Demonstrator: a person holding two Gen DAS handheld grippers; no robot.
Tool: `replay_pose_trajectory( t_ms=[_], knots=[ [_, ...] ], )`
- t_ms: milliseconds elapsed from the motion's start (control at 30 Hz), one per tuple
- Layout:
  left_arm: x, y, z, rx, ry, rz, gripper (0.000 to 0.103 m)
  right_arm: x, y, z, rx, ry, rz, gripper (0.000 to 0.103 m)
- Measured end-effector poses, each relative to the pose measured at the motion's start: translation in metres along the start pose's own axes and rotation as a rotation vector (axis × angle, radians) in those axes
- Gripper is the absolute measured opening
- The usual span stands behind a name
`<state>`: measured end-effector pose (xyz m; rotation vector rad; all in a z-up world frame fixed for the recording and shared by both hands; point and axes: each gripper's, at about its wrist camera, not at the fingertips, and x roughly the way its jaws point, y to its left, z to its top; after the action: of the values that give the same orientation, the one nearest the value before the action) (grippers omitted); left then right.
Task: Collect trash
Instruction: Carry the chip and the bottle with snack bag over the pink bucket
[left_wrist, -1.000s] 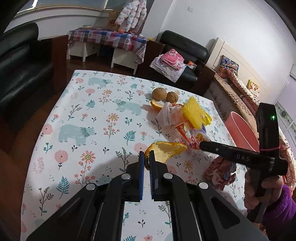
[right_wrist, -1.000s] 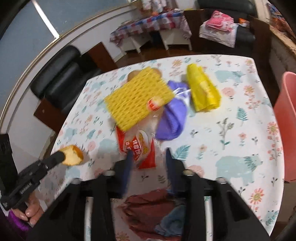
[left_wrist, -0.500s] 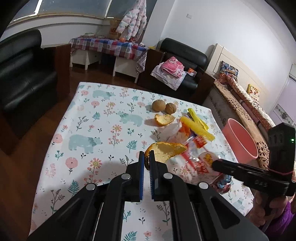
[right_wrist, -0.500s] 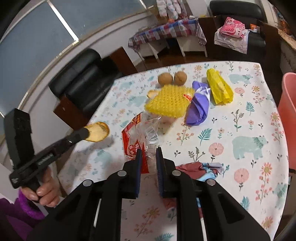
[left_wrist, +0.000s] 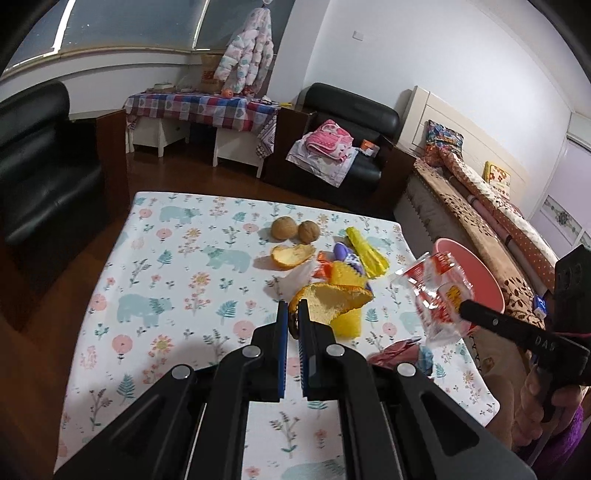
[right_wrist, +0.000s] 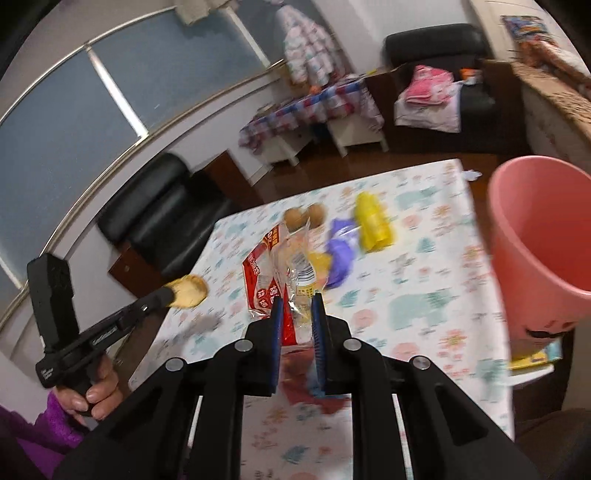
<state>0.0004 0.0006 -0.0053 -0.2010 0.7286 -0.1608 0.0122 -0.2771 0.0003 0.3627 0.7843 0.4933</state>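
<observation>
My left gripper is shut on an orange peel and holds it above the floral tablecloth. It also shows in the right wrist view. My right gripper is shut on a clear and red plastic wrapper, lifted off the table; the wrapper also shows in the left wrist view in front of the pink bin. The pink bin stands off the table's right edge.
On the table lie two walnuts, another orange peel, a yellow bag, a purple wrapper, a yellow foam net, white paper and a red crumpled wrapper. Black armchairs stand around.
My right gripper has lifted the wrapper off the table and swung it right toward the pink bin. My left gripper has risen a little, still holding the peel.
</observation>
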Motion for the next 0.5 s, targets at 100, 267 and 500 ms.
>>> replay_pose_trajectory(
  t_ms=[100, 267, 500],
  knots=[
    [0.008, -0.014, 0.004, 0.017, 0.008, -0.012, 0.005, -0.011, -0.018, 0.003, 0.022, -0.042, -0.067, 0.016],
    [0.026, -0.041, 0.016, 0.03, 0.025, -0.045, 0.005, -0.027, -0.045, 0.009, 0.059, -0.093, -0.15, 0.016],
    [0.051, -0.09, 0.037, 0.085, 0.032, -0.106, 0.005, -0.047, -0.08, 0.017, 0.101, -0.176, -0.269, 0.016]
  ],
)
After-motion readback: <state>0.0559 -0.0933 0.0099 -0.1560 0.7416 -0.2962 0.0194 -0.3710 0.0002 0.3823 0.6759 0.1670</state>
